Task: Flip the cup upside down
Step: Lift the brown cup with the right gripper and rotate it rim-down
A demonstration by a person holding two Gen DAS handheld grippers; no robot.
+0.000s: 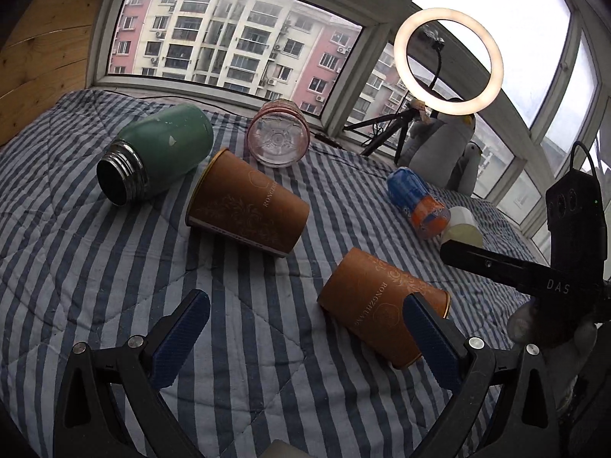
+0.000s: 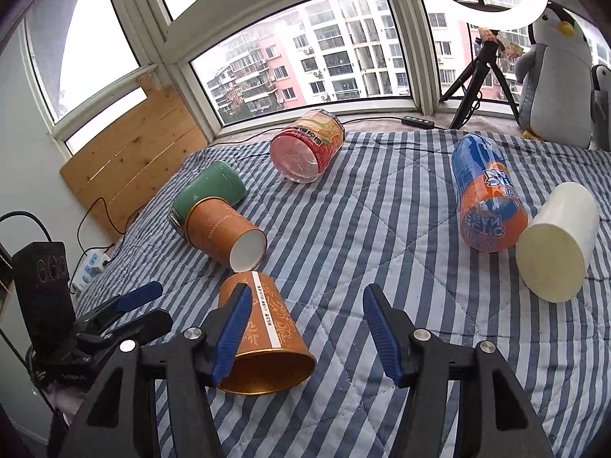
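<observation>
Right claw (image 2: 305, 328): jaws spread wide, holding nothing. Left claw (image 1: 305, 337): also wide open, empty.

Nearest target, the brown paper cup with gold floral print (image 2: 263, 337), lies on its side on the blue-and-white striped quilt (image 2: 382, 229). It sits just ahead of the right claw, toward its left finger, mouth facing the claw. From the left claw the same cup lies ahead and to the right, partly behind that claw's right finger.

Judgement, step in hand: approach and grasp. Best done by centring the right claw over the cup's mid-wall, closing gently (thin paper likely crushes), lifting clear of the soft quilt, then rotating so the mouth faces down before setting it flat.

Farther out: second brown paper cup (image 2: 225, 234), also on its side, touching a green metal flask (image 2: 208, 187).
</observation>
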